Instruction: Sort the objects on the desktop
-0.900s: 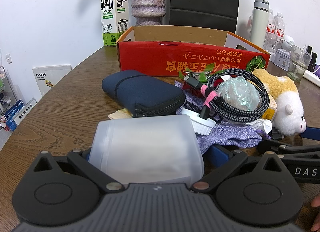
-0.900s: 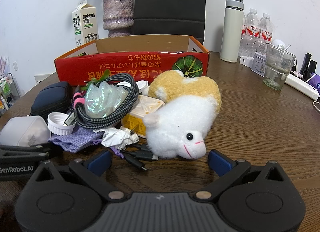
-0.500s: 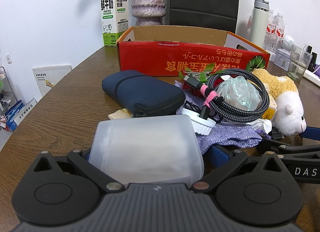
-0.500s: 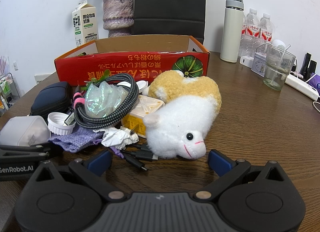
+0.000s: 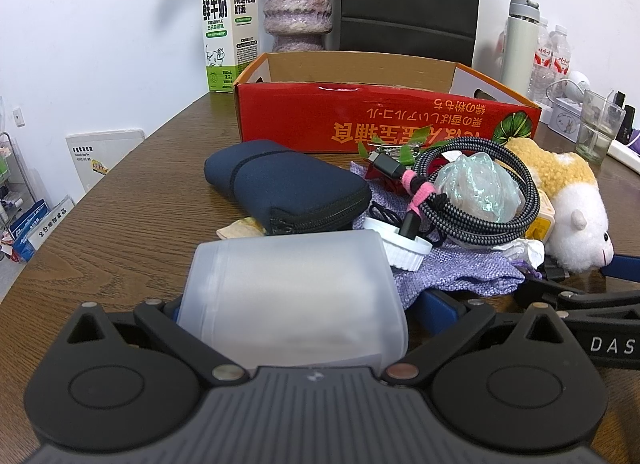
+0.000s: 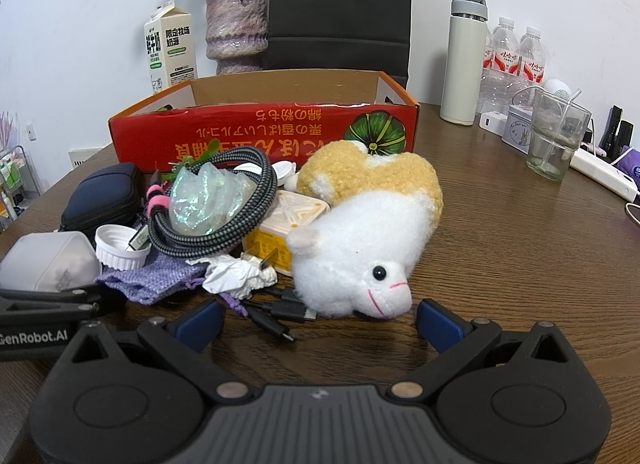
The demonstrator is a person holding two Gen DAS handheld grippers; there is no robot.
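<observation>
The left gripper is straddling the frosted tub, jaws wide. The right gripper, likewise wide, is facing the plush toy, lying crosswise just ahead.

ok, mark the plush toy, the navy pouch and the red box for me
plush toy (image 6: 372, 236): right wrist view, on the white body behind its head.
navy pouch (image 5: 288, 183): left wrist view, on its top face.
red box (image 6: 256, 127): right wrist view, on the printed front wall.

The frosted box hides the left fingers.
</observation>
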